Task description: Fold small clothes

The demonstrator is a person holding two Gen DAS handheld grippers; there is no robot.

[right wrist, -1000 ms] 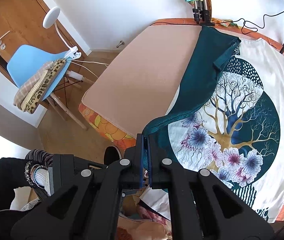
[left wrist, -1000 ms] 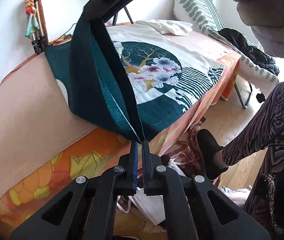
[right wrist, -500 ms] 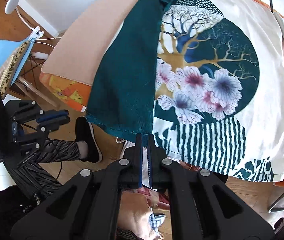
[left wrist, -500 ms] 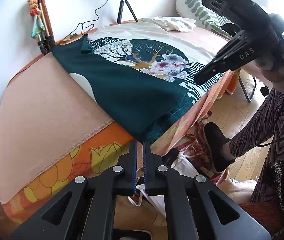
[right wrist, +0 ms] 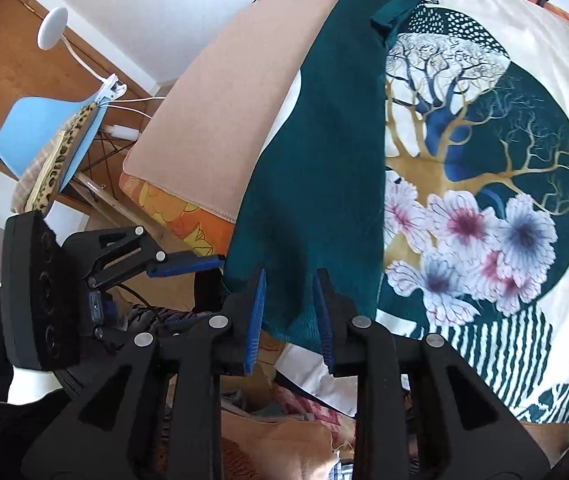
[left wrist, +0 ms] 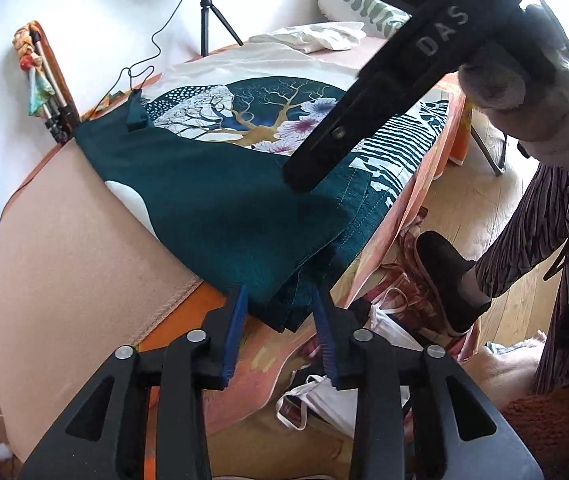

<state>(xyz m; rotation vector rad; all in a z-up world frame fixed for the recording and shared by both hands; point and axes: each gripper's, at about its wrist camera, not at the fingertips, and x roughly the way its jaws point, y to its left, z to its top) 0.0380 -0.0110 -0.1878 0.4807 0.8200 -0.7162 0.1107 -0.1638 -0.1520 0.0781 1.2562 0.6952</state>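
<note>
A dark teal garment lies folded lengthwise on the bed, over a cream cloth with a tree-and-flower print. Its near hem hangs at the bed's edge. My left gripper is open, its blue pads on either side of the hem's corner, holding nothing. My right gripper is open too, its pads straddling the hem of the teal garment. The right gripper's black body crosses the upper left wrist view, and the left gripper shows at the left of the right wrist view.
A peach blanket covers the bed's left part over an orange floral sheet. A ring light on a tripod stands behind. A blue chair with folded fabric and a lamp stand left. Bags and my foot are on the floor.
Both grippers laid the lifted teal flap down flat over the garment, then opened and let go of the hem. The right gripper has swung across above the bed.
</note>
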